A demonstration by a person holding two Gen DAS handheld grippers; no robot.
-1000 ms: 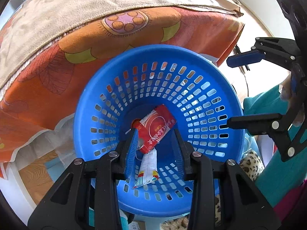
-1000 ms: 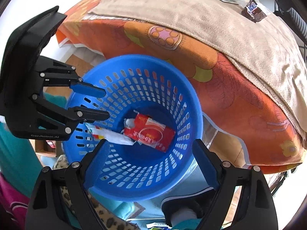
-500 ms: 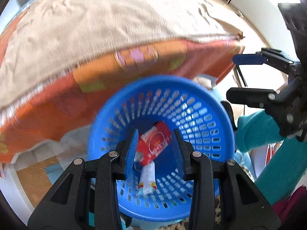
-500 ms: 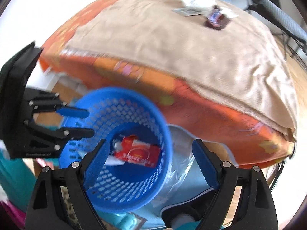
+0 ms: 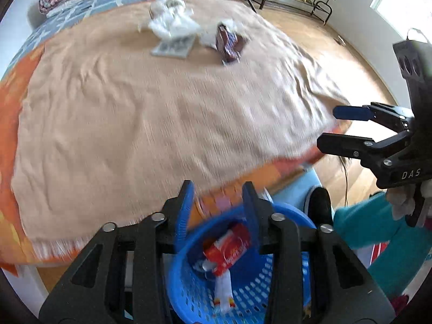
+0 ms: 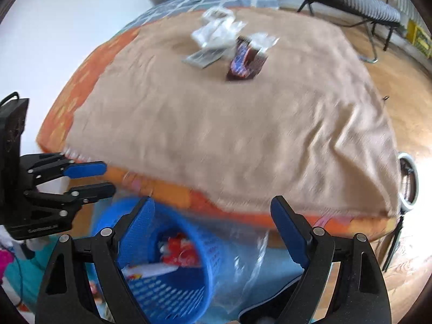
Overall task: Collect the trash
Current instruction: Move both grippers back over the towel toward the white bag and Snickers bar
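Left gripper (image 5: 217, 205) is hanging over the blue basket (image 5: 283, 280) beside the bed, jaws opening, nothing between them. Right gripper (image 6: 213, 229) is hovering alongside with jaws spread wide, gripping nothing. Red wrapper (image 5: 229, 248) and white wrapper (image 5: 224, 289) are lying inside the basket. A clear plastic bag (image 6: 248, 259) is sitting just beside the basket. Farther off, the beige blanket (image 5: 148, 113) is covering the bed, with more trash waiting at its far end: crumpled white plastic (image 5: 172, 24), a flat grey packet (image 5: 174, 47), a dark snack wrapper (image 5: 229, 43).
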